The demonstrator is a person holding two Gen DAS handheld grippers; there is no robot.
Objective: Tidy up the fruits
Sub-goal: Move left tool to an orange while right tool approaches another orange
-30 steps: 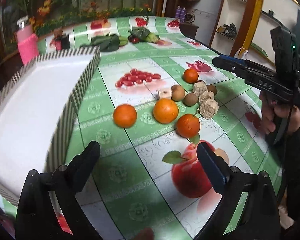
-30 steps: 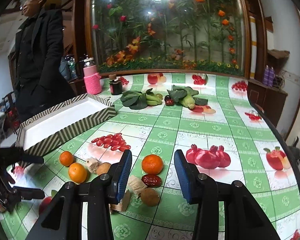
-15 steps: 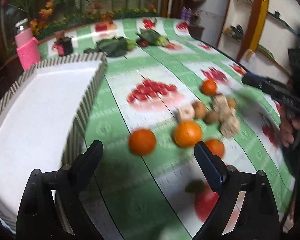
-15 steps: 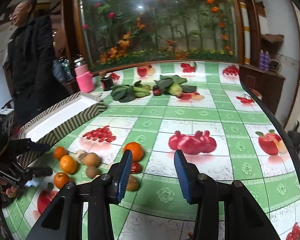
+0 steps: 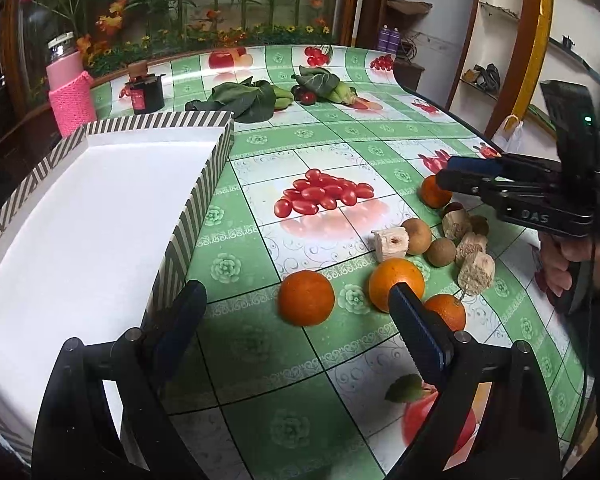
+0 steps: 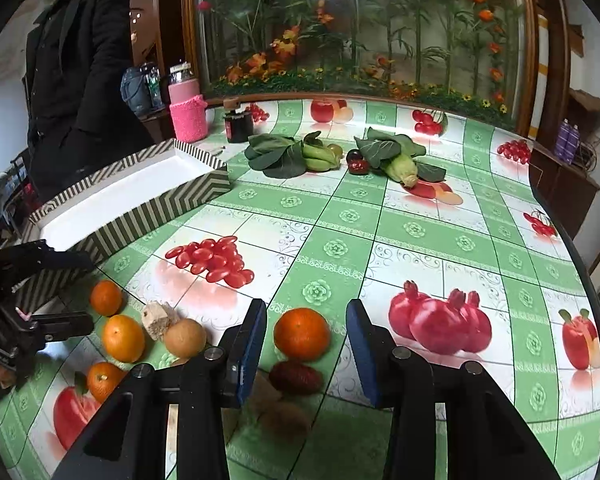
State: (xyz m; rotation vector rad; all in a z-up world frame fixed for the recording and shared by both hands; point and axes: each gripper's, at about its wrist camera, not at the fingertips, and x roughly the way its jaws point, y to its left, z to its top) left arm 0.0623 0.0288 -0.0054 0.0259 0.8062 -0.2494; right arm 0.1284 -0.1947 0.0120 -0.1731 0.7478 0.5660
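Crowding the orange [image 6: 301, 334]: date [image 6: 296, 377], longan [image 6: 185, 336].

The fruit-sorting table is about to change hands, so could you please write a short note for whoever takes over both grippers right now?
Left gripper: open, holding nothing, with the nearest orange just ahead between its fingers.
Right gripper: jaws have just been closing around the far orange, but the pads are not on it yet.
Fruit: four oranges, with the middle orange and a small orange in the cluster, plus brown fruits, a red date and pale chunks, all on the tablecloth.
Striped box: nothing in it.
Done: nothing sorted. Left: all of the fruit.
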